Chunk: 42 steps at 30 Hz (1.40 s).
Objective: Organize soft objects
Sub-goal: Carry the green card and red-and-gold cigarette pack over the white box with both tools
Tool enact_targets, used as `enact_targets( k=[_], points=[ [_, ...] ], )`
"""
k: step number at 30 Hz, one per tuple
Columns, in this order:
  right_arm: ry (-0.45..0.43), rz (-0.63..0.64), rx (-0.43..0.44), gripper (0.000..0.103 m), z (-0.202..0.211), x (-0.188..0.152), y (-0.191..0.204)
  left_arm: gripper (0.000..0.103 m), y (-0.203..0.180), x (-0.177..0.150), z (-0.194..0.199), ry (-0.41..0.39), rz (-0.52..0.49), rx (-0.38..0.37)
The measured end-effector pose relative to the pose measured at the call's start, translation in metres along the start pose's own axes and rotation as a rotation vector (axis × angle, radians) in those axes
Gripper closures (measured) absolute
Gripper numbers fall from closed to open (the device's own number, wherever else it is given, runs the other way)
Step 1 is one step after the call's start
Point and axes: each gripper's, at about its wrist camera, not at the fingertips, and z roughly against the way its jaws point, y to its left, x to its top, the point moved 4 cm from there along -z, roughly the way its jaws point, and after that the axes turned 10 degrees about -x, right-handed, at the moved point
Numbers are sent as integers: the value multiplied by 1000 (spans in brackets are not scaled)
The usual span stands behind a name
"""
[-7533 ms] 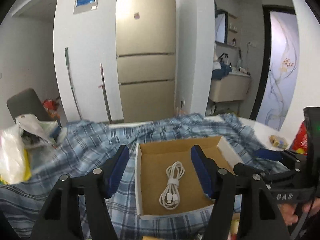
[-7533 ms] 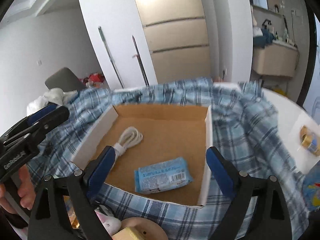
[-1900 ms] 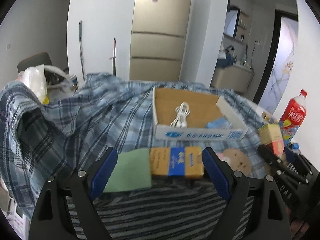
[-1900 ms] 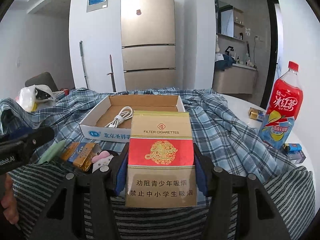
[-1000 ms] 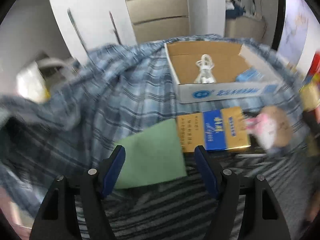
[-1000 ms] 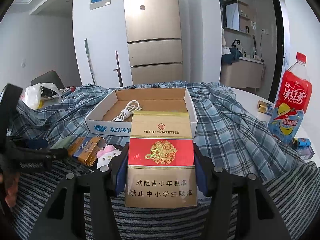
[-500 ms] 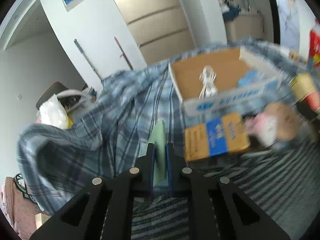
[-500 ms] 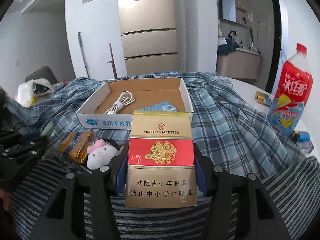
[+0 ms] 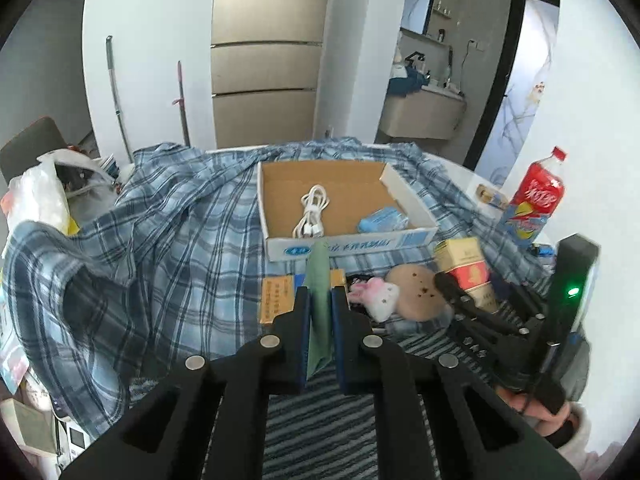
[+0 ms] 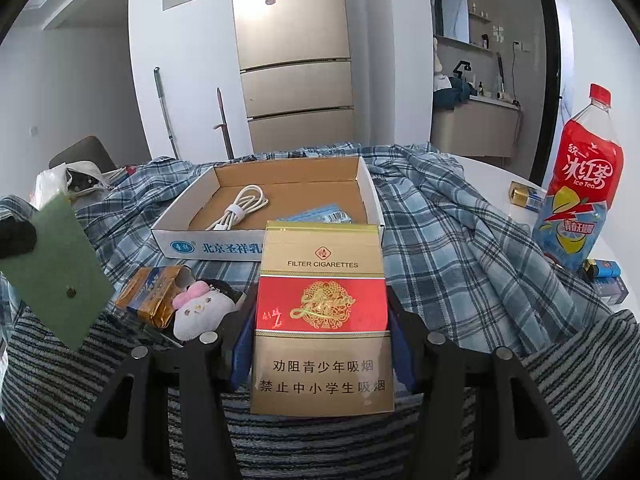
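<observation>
Cable (image 9: 311, 216) and blue pack (image 9: 382, 220) already lie in the box (image 9: 348, 242). Left claw (image 9: 320, 312) is clenched on the green cloth (image 9: 318, 276), lifted clear; right claw (image 10: 320, 344) grips the cigarette pack (image 10: 322, 312). Plush (image 10: 200, 312) and gold pack (image 10: 154, 292) wait on the desk

Your green pad (image 9: 319, 300) shows only its thin edge in the left view, its lower part sunk between the left gripper's (image 9: 320, 310) blue pads. In the right view that gripper's dark finger covers its upper left corner. Your cigarette pack (image 10: 322, 316) hides the right gripper's (image 10: 322, 344) pads, most of the blue packet (image 10: 320, 213) in the box (image 10: 180, 246), and part of the box's print. The gold pack (image 9: 276, 294) lies half behind the green pad.
</observation>
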Motion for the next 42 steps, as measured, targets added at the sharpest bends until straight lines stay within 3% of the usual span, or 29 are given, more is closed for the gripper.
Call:
enact_targets(
  k=[6, 9, 13, 15, 20, 22, 23, 24, 25, 31, 36, 42],
  points=[
    [-1, 0, 0, 48, 0, 0, 0, 92, 15, -17, -22, 61, 47, -1],
    [6, 7, 2, 48, -1, 0, 1, 92, 15, -22, -31, 66, 21, 24],
    [1, 9, 2, 48, 0, -1, 2, 92, 19, -22, -46, 53, 16, 44],
    [2, 9, 2, 48, 0, -1, 2, 92, 26, -21, -63, 90, 12, 92],
    [6, 6, 4, 48, 0, -1, 2, 91, 42, -18, -70, 93, 55, 87],
    [4, 7, 5, 48, 0, -1, 2, 82, 46, -15, -71, 87, 83, 69],
    [3, 8, 6, 48, 1, -1, 2, 62, 49, -14, -74, 91, 101, 59],
    [1, 8, 8, 48, 2, -1, 2, 35, 50, -12, -76, 88, 107, 54],
    [0, 6, 9, 48, 1, -1, 2, 28, 50, -10, -77, 74, 103, 51],
    [-2, 4, 10, 48, 2, 0, 2, 26, 49, 9, -91, 78, 97, 112],
    [-7, 2, 9, 48, 4, 0, 2, 26, 57, 19, -117, 143, 205, 93],
    [0, 0, 1, 48, 2, 0, 1, 26, 62, 20, -137, 192, 257, 99]
  ],
)
